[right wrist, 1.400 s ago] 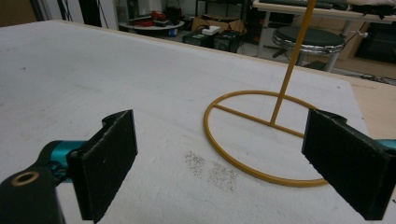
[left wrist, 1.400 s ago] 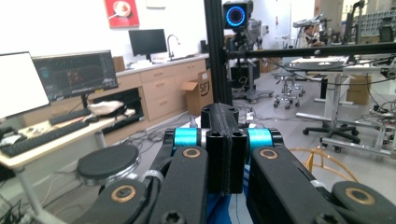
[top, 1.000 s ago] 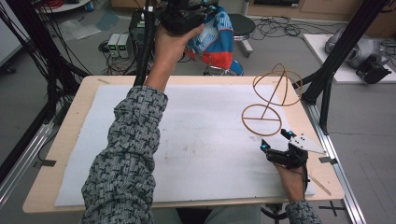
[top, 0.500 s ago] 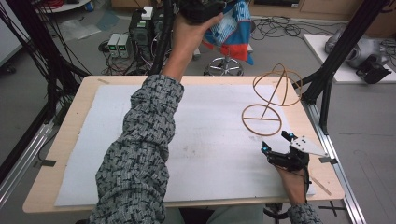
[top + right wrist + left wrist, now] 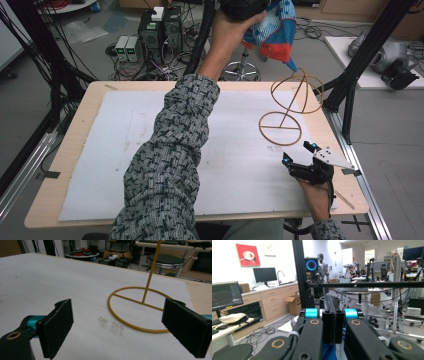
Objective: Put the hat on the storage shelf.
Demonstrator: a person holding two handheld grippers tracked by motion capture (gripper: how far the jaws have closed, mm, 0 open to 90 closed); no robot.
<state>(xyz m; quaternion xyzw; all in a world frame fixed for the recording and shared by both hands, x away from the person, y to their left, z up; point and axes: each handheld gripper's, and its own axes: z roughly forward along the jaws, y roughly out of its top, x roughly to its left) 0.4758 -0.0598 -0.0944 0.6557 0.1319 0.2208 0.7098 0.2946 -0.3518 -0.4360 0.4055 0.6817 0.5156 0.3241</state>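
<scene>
My left gripper (image 5: pixel 241 7) is held high beyond the table's far edge, at the end of an outstretched patterned sleeve. A blue, white and orange cloth (image 5: pixel 274 31) hangs from it. In the left gripper view the left gripper (image 5: pixel 333 315) has its jaws pressed together, with a strip of blue cloth (image 5: pixel 329 353) showing low between them. A yellow wire stand (image 5: pixel 287 107) with a ring base stands at the table's right. My right gripper (image 5: pixel 298 153) rests open just in front of that ring. In the right gripper view the right gripper (image 5: pixel 122 315) has wide-apart jaws that frame the wire stand (image 5: pixel 139 327).
A white mat (image 5: pixel 125 140) covers most of the wooden table (image 5: pixel 75 120). A black frame post (image 5: pixel 350 80) rises at the right edge. Behind the table are a stool (image 5: pixel 242 70), computer boxes (image 5: pixel 161 27) and cables on the floor.
The left arm has lifted the cloth higher and farther to the right, away from the table. The right gripper has stayed still and open.
</scene>
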